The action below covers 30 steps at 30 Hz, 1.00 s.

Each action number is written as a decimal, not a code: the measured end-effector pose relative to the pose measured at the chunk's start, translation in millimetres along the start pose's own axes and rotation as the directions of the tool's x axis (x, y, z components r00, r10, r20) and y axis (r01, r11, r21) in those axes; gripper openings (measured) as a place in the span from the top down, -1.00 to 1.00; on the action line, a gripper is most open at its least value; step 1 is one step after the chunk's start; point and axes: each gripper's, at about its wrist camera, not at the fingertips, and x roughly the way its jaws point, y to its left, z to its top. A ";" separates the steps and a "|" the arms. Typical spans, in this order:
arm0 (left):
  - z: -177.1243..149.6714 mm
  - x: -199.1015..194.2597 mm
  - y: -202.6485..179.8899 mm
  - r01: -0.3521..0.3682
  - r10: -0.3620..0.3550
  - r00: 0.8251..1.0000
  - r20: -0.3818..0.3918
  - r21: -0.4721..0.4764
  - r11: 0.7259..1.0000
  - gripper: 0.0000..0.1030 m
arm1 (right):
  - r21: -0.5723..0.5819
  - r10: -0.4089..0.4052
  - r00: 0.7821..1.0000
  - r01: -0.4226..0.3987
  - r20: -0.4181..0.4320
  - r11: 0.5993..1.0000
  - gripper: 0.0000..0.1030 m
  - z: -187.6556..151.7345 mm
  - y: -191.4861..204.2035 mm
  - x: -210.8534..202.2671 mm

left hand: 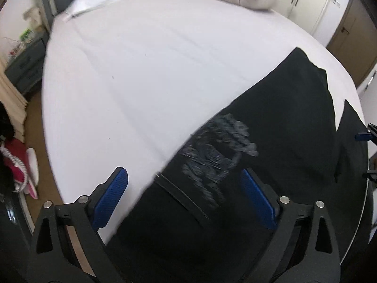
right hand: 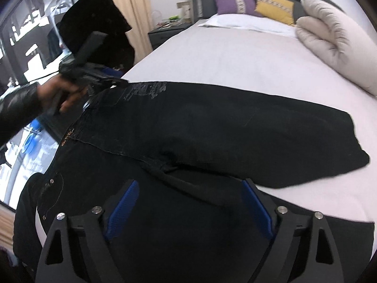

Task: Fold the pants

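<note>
Both claws, left (left hand: 184, 195) and right (right hand: 190, 206), gape wide above black pants (right hand: 212, 129) on the bed (right hand: 247, 56).

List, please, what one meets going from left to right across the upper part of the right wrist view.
Left gripper in the person's hand → beige curtain → dark nightstand → purple pillow → yellow pillow → rolled beige duvet.
</note>
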 end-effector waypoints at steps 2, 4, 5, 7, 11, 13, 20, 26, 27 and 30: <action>7.4 12.7 14.9 0.005 -0.005 1.000 -0.022 -0.004 1.000 -0.81 | 0.001 0.015 1.000 -0.015 -0.015 1.000 -0.61 2.9 -7.8 6.4; 11.3 23.6 26.1 0.049 -0.050 0.998 -0.046 -0.025 0.998 -0.67 | 0.004 0.020 0.999 -0.020 -0.026 1.000 -0.60 8.6 -13.9 13.2; 11.7 29.6 29.5 0.063 -0.066 0.996 -0.066 -0.033 0.997 -0.51 | 0.006 0.028 0.999 -0.028 -0.029 1.000 -0.58 11.2 -15.4 14.6; 9.9 42.9 30.9 0.079 -0.080 0.991 -0.112 -0.014 0.997 -0.32 | 0.003 0.043 0.999 -0.043 -0.030 0.999 -0.56 18.1 -17.9 18.1; 10.4 44.7 32.6 0.078 -0.078 0.991 -0.108 -0.008 0.997 0.22 | -0.039 0.039 0.999 -0.040 -0.033 0.998 -0.47 40.3 -14.3 25.0; 8.9 42.3 31.9 0.061 -0.063 0.993 -0.100 -0.016 0.998 0.67 | -0.081 0.032 0.999 -0.035 -0.035 0.996 -0.41 58.2 -9.8 31.8; -18.6 -4.9 12.1 0.014 -0.014 0.998 0.054 -0.005 1.000 0.80 | -0.237 0.023 0.999 -0.030 -0.033 0.971 -0.32 127.4 1.1 61.0; -47.3 -46.4 -24.5 -0.077 0.063 0.978 0.200 0.059 0.995 0.80 | -0.463 -0.045 0.995 -0.003 -0.092 0.886 -0.31 171.5 27.5 108.9; -50.8 -51.7 -27.6 -0.080 0.065 0.972 0.224 0.058 0.995 0.80 | -0.499 -0.061 0.993 0.002 -0.101 0.867 -0.30 177.7 32.7 118.8; -58.2 -61.3 -41.2 -0.090 0.071 0.964 0.256 0.064 0.994 0.80 | -0.549 -0.083 0.985 -0.013 -0.150 0.836 -0.18 188.1 41.1 141.6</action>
